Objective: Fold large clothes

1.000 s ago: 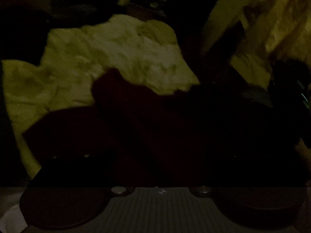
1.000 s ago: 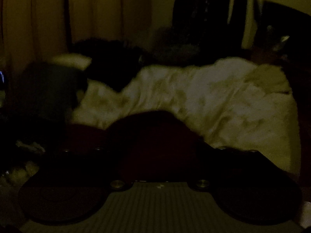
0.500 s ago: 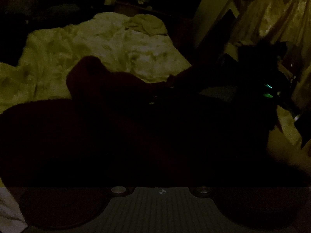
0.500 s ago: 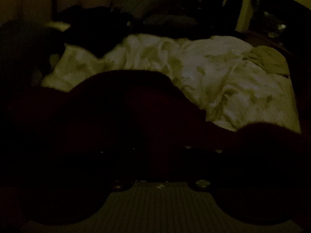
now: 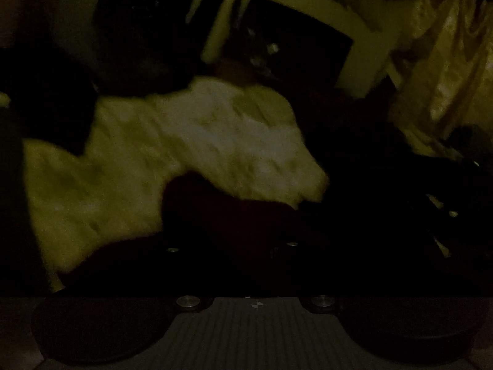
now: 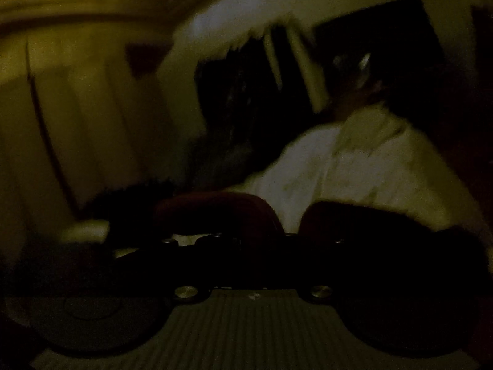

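The room is very dark and both views are blurred. A dark red garment [image 5: 234, 215] bunches over my left gripper [image 5: 231, 246], in front of a pale bedspread [image 5: 191, 141]. In the right wrist view the same dark red garment [image 6: 222, 212] humps over my right gripper [image 6: 252, 240], with the pale bedspread [image 6: 369, 166] behind. Both grippers look shut on the garment, with the fingertips lost in the dark cloth.
Dark clothes [image 5: 385, 185] lie at the bed's right edge. Yellowish curtains [image 5: 446, 77] hang at the right. In the right wrist view a curtain [image 6: 77, 108] fills the left and dark hanging clothes [image 6: 246, 92] stand behind the bed.
Both grippers have swung upward with the garment; the views tilt toward the walls. The red cloth now covers less of each view than half a second ago.
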### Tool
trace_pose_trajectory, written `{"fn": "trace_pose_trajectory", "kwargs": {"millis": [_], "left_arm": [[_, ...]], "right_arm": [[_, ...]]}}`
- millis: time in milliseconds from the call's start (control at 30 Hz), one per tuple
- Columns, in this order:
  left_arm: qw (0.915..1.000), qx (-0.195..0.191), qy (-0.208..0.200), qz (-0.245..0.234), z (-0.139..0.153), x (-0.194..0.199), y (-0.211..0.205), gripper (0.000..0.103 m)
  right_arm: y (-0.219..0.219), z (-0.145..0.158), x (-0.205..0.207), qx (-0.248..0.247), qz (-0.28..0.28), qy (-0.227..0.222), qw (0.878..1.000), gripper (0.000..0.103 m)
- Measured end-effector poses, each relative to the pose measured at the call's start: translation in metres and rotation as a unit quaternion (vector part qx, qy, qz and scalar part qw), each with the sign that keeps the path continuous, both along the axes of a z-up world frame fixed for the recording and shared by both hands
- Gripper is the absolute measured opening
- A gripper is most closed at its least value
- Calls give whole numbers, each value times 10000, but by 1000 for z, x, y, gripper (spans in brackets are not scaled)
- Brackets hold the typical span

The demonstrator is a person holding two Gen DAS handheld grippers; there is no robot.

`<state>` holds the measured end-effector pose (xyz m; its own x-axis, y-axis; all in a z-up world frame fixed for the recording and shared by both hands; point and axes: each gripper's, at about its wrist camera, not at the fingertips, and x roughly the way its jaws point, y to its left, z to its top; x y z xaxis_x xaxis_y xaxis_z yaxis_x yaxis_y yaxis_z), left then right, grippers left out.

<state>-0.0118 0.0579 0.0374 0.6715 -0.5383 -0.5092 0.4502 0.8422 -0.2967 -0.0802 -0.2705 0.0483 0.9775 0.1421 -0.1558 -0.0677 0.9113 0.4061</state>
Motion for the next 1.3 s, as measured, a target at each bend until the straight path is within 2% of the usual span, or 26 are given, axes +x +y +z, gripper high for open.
{"fn": "trace_pose_trajectory", "kwargs": {"millis": [133, 267, 333, 400, 433, 500, 567, 633, 667, 733, 767, 833, 933, 1033, 1133, 1200, 1300], "left_arm": [[9955, 30, -327, 887, 28, 39, 26, 76], [9850, 264, -606, 1596, 45, 80, 37, 77], [9805, 383, -540, 1849, 43, 102, 36, 80], [9758, 491, -413, 2089, 32, 124, 32, 95], [9733, 661, -269, 2180, 22, 135, 27, 97], [9714, 811, 19, 2233, 5, 145, 24, 103], [9720, 677, 273, 2233, -10, 148, 24, 103], [9718, 483, 391, 2274, -24, 143, 27, 103], [9712, 489, 409, 2295, -28, 139, 28, 103], [9706, 632, 439, 2280, -32, 137, 31, 103], [9715, 697, 419, 2225, -32, 136, 31, 103], [9732, 729, 350, 2155, -24, 130, 33, 103], [9742, 531, 80, 2191, 1, 120, 40, 103], [9697, 375, -635, 2331, 45, 92, 52, 103], [9682, 210, -1173, 2198, 77, 59, 69, 103], [9760, 232, -1053, 1892, 83, 45, 75, 103], [9896, 400, -508, 1284, 64, 34, 74, 103]], "right_arm": [[-34, 43, -45, -127, -853, -805, 9930, 16], [-61, 69, -91, -524, -2034, -1384, 9679, 16], [-73, 73, -107, -810, -2744, -1419, 9476, 16], [-85, 70, -114, -1029, -3265, -1279, 9308, 16], [-95, 67, -115, -1041, -3430, -1034, 9278, 17], [-116, 53, -116, -576, -3412, -690, 9357, 20], [-141, 28, -113, 68, -3129, -191, 9496, 27], [-156, 0, -109, 543, -3094, 288, 9489, 37], [-161, -13, -105, 728, -3023, 519, 9490, 40], [-168, -30, -98, 1029, -2937, 822, 9468, 59], [-170, -33, -98, 1148, -2957, 848, 9445, 64], [-170, -28, -98, 1193, -2972, 797, 9440, 74], [-159, -3, -105, 797, -3045, 456, 9481, 85], [-146, 28, -118, 187, -2965, 264, 9545, 91], [-134, 44, -138, -34, -2515, 146, 9677, 95], [-124, 49, -145, 36, -1973, 163, 9802, 96], [-105, 50, -145, 218, -1251, 321, 9914, 97]]}}
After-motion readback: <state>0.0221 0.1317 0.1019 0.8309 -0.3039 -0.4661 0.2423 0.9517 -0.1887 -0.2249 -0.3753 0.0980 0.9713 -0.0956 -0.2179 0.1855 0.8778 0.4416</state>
